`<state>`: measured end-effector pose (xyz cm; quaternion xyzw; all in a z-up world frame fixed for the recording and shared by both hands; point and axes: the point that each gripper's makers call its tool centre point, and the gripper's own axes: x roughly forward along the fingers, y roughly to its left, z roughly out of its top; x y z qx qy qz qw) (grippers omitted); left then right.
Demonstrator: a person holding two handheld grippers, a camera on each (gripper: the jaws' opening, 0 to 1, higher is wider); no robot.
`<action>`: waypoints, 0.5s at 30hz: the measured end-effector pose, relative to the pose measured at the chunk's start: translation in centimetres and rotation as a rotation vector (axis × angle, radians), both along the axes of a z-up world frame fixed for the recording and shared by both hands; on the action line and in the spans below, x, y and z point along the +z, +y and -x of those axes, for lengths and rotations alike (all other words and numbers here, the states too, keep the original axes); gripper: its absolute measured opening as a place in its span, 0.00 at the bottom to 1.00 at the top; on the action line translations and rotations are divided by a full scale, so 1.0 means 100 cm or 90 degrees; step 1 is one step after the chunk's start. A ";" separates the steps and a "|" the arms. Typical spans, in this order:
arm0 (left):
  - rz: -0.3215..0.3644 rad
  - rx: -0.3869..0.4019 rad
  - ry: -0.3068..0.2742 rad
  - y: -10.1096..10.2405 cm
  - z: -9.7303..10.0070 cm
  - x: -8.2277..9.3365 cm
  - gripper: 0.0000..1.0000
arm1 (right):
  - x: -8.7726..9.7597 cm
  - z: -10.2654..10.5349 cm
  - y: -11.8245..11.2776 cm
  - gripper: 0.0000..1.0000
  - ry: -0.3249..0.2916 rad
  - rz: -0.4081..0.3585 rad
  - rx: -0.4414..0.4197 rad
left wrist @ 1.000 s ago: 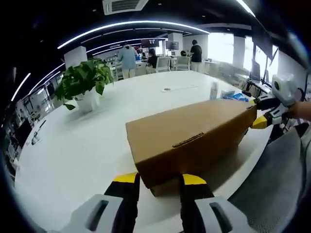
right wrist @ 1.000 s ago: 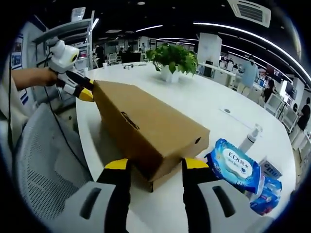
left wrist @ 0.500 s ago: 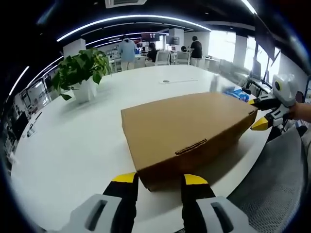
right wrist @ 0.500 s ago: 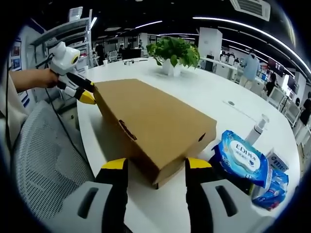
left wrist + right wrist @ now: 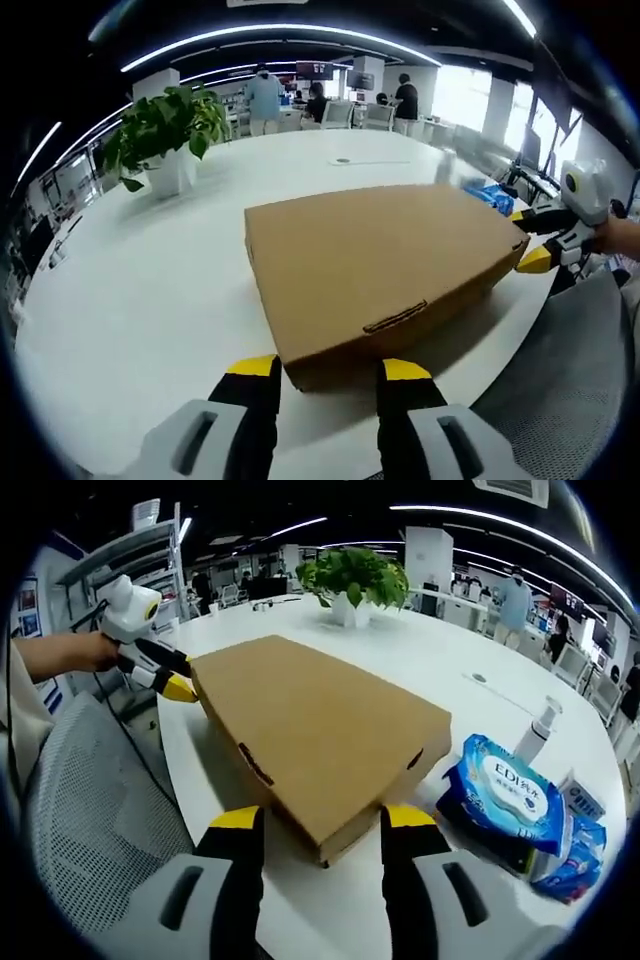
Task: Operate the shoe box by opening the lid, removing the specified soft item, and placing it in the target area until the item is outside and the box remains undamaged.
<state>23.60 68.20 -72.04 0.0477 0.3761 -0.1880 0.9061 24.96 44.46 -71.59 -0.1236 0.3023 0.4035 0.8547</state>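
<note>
Shoe box [image 5: 385,262] lies lengthwise between both: left hand-held gripper [image 5: 326,372] and right hand-held gripper [image 5: 322,821] each open, straddling opposite end corners, equally near.

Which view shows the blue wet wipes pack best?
The right gripper view: the blue wet wipes pack lies close, label readable, beside the brown cardboard shoe box. In the left gripper view it is a small blue patch beyond the box.

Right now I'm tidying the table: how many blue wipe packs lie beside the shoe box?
2: a large wipe pack beside the shoe box, and a smaller pack behind it; more may be hidden.
</note>
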 end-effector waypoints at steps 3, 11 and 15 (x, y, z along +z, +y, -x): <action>-0.004 -0.001 0.003 0.000 0.000 -0.002 0.38 | -0.002 -0.001 0.000 0.42 0.002 0.000 -0.004; -0.007 0.004 0.017 0.000 -0.002 -0.008 0.38 | -0.006 -0.001 0.000 0.42 0.003 0.004 -0.005; -0.011 0.007 0.027 -0.001 -0.005 -0.010 0.38 | -0.006 -0.004 0.000 0.42 0.000 0.006 -0.005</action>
